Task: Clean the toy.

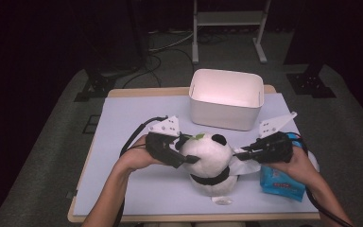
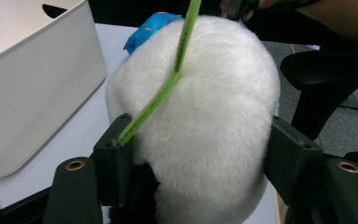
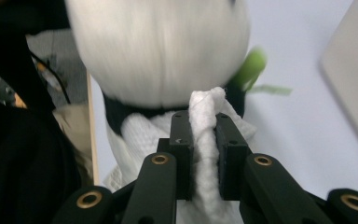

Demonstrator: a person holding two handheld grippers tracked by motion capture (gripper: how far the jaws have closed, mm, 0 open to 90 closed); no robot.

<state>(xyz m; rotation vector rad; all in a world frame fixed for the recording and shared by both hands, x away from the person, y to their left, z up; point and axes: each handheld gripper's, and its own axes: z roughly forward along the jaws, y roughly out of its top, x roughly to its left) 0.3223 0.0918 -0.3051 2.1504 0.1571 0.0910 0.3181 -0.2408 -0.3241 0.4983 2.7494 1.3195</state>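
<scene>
High view shows a plush panda (image 1: 211, 163) sitting near the front middle of the table (image 1: 123, 123), in front of a white bin (image 1: 226, 98). Left tool (image 1: 179, 153) is clamped on the left side of the panda's head; in the left gripper view the white head (image 2: 205, 107) sits between both jaws and touches them, and a green fuzzy stem (image 2: 168, 84) lies over it. Right tool (image 1: 240, 153) comes from the right side and is clenched on a white tissue (image 3: 204, 116), which is pinched between its jaws and stands just beside the panda's head. A blue tissue packet (image 1: 280, 182) lies on the table under the right hand (image 1: 298, 163).
</scene>
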